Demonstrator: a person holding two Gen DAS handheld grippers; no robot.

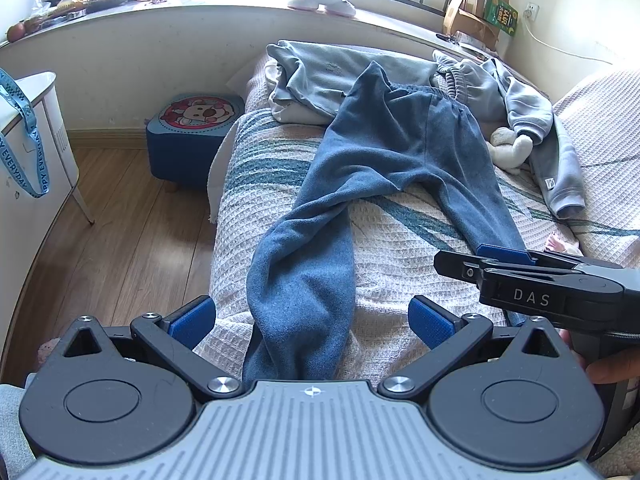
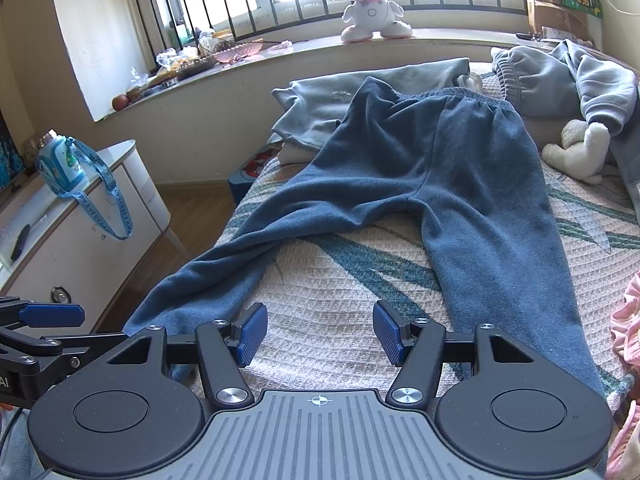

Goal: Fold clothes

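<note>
Blue sweatpants (image 1: 400, 140) (image 2: 432, 160) lie spread on the patterned bedspread (image 1: 400, 216), waistband far, legs toward me. My left gripper (image 1: 312, 320) is open above the near end of the left leg (image 1: 304, 280). That leg runs between the fingers, with both blue pads (image 1: 192, 320) well clear of the cloth. Its cuff is hidden under the gripper body. My right gripper (image 2: 319, 332) is open over bare bedspread (image 2: 340, 280) between the two legs, holding nothing. It also shows side-on in the left wrist view as the right gripper (image 1: 480, 260), beside the right leg.
A light grey garment (image 1: 320, 76), a grey hoodie (image 1: 540, 128) and a plush toy (image 1: 508, 148) lie at the bed's far end. Pink cloth (image 2: 628, 320) is at the right edge. Left of the bed are wooden floor, a blue stool (image 1: 192, 132) and a white cabinet (image 2: 100, 220).
</note>
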